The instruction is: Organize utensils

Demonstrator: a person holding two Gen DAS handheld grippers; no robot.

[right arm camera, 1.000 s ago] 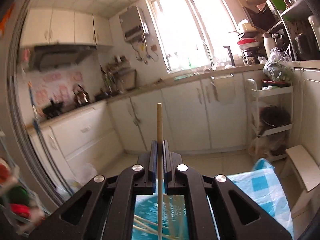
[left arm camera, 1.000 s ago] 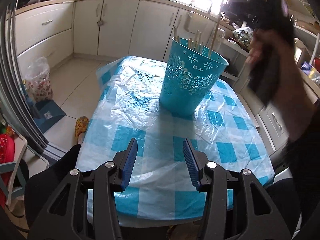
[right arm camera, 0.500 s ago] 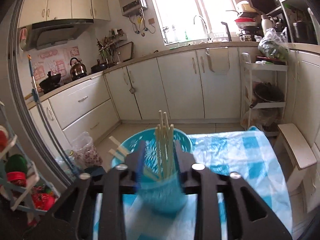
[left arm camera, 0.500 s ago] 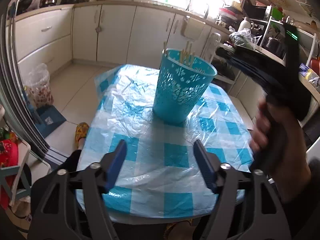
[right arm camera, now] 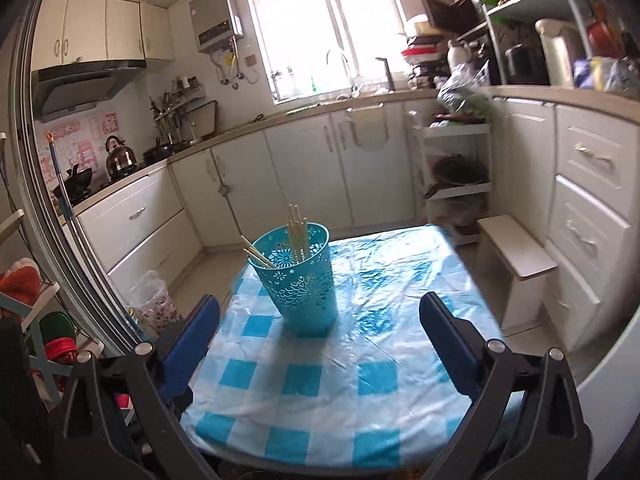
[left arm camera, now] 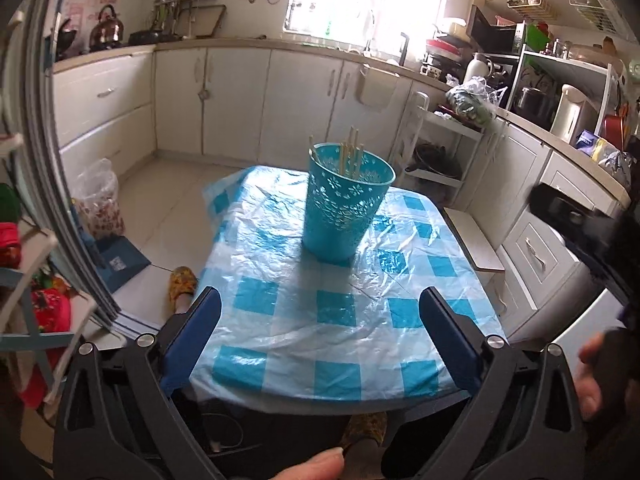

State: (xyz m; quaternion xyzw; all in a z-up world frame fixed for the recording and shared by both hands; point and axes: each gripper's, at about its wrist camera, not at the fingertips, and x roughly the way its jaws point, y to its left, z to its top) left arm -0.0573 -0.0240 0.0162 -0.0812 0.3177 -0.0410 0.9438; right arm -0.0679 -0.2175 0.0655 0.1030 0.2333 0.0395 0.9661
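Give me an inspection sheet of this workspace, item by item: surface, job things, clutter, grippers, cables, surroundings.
Surface: table under a blue-and-white checked plastic cloth, wrinkled.
Job's things: turquoise perforated plastic basket upright on the cloth; pale wooden chopsticks standing inside, two leaning over its rim.
Clutter: nothing seen on the cloth besides the basket.
Grippers: left gripper and right gripper both opening, nothing between the jaws, both clear of the basket.
Cables: dark cable below the table edge.
Surroundings: white kitchen cabinets, bright window, kettle on the counter.
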